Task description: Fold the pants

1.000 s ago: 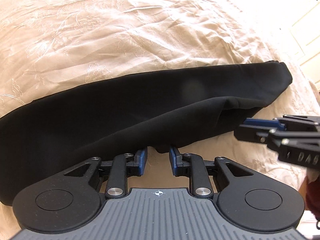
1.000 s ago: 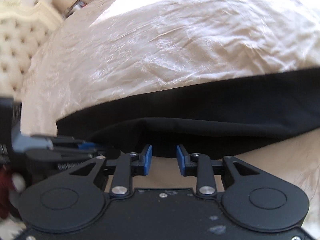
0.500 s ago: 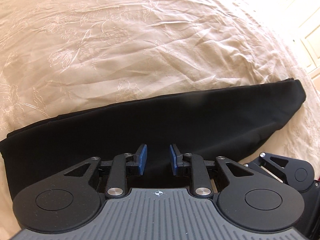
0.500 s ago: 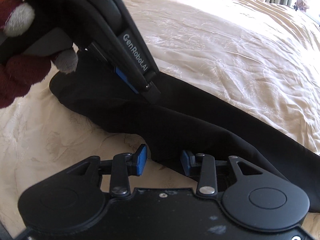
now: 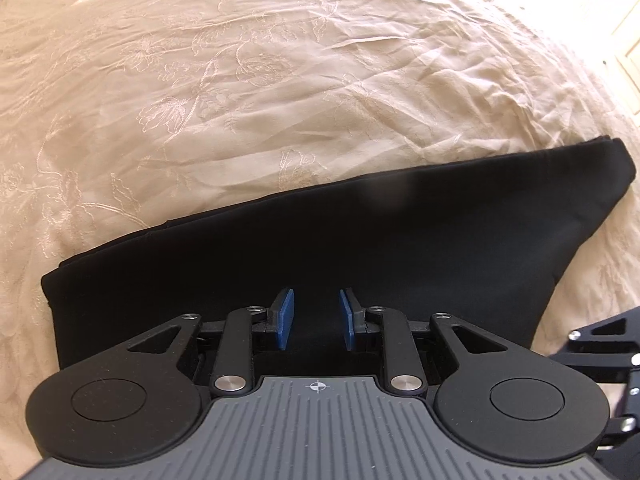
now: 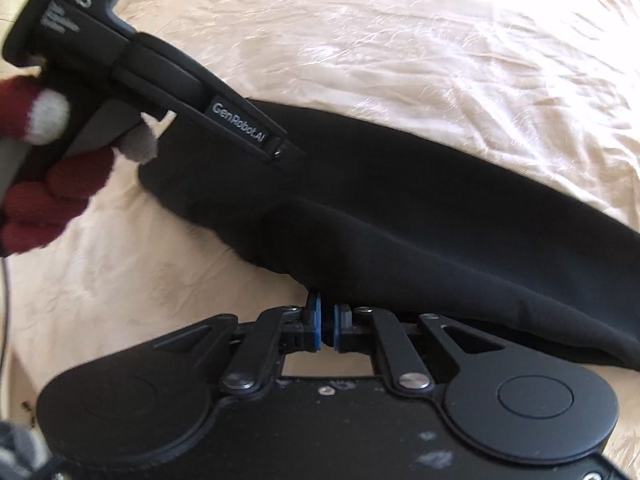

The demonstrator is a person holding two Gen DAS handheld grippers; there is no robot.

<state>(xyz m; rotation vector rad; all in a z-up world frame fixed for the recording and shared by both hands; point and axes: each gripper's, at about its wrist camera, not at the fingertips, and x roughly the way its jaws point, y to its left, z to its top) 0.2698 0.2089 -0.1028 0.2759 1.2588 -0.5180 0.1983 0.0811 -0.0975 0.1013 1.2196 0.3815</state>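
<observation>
In the left wrist view, we see our left gripper [image 5: 316, 318] parted over black pants [image 5: 360, 248] lying across the frame's lower half on a cream bedspread [image 5: 240, 80]. In the right wrist view, our right gripper [image 6: 326, 326], having just closed, pinches the pants' [image 6: 400, 220] near edge at lower centre, while a red-gloved hand [image 6: 44, 168] holds the other gripper at upper left.

Bright sunlight, glare top right, fisheye-warped edges

Black pants [image 5: 400, 248], folded lengthwise, flat across cream bedspread [image 5: 240, 80]

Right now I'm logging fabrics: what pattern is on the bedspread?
Embroidered flowers on the beige bedspread, clearest in the left wrist view.
</observation>
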